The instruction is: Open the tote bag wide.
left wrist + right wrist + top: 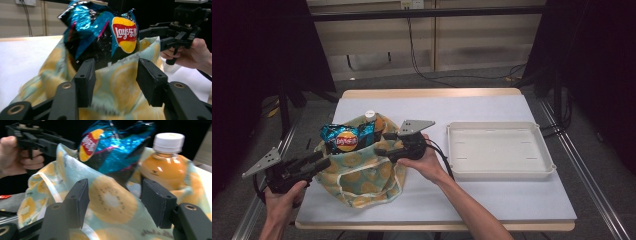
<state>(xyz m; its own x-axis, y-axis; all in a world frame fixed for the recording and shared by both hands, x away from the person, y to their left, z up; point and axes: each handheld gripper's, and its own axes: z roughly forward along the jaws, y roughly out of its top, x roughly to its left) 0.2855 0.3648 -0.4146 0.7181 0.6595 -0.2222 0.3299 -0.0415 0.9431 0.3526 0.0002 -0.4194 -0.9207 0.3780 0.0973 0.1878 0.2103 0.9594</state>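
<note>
Soft cloth bag [362, 172] slumps at worktop [492, 200] left, holding a light, crinkly, crushable chip packet [346, 137] and a heavier, rigid juice bottle [166, 167]. Left gripper [113, 75] and right gripper [115, 197] fingers half open, gripping nothing; best hold probably the rim fabric.

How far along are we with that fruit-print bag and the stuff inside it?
Early, by the look of it. Done: little; the white tray has nothing in it. In hand: nothing gripped; the left gripper and right gripper face the cloth bag from opposite sides, jaws apart, fabric unpinched. Left, probably: the chip bag and orange drink bottle both sit in the bag.
</note>
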